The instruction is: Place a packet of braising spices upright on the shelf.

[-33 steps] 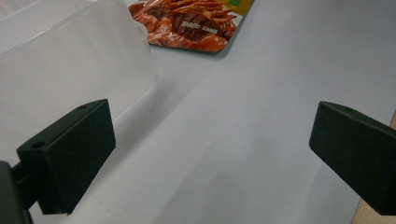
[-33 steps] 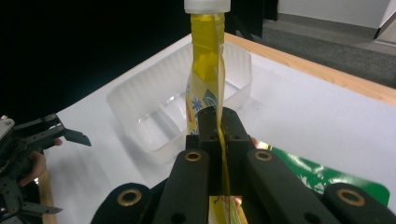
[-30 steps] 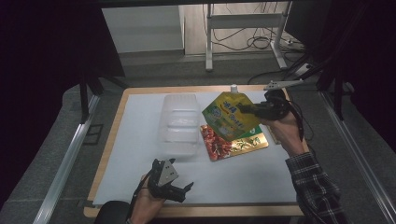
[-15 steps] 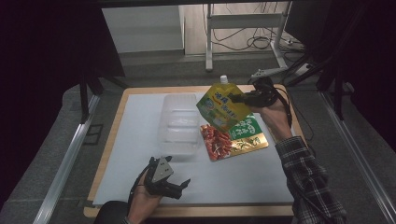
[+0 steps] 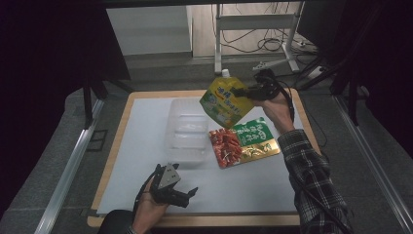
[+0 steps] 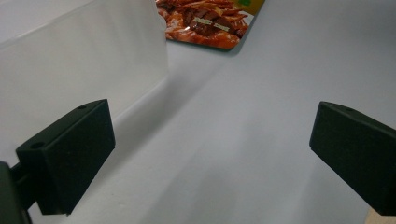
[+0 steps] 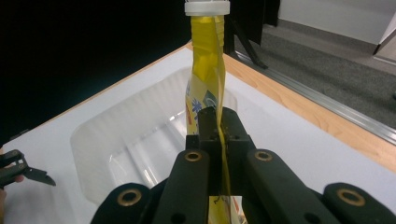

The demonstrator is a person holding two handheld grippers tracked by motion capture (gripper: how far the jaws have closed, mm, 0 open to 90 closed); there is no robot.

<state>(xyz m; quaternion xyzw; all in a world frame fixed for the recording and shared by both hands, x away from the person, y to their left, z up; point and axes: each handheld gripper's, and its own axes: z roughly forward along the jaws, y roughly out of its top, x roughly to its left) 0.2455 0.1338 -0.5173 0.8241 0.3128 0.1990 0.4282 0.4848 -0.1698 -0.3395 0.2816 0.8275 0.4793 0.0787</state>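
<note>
**Yellow pouch held up over the table's far side**

The yellow spouted pouch [image 5: 225,99] is hanging clear of the table, above the far right part of the white mat [image 5: 146,146] and just right of the clear plastic tray [image 5: 187,130]. In the high view its long axis is running from the white cap [image 5: 225,73] at about 12 o'clock down to its broad bottom edge near 6 o'clock, tipped slightly, with the printed face turned toward the camera. In the right gripper view the pouch is showing edge-on, cap upward.

The right gripper [image 5: 242,91] is reaching in from 3 o'clock and its jaws are pressing together on the pouch's right edge.

Below the pouch, toward 5 o'clock, a flat snack packet [image 5: 243,142] is lying on the mat, just beside the tray.

The left gripper [image 5: 187,196] is resting at the mat's near edge, around 7 o'clock from the pouch and well apart from it, its jaws standing wide apart with nothing between them.
</note>
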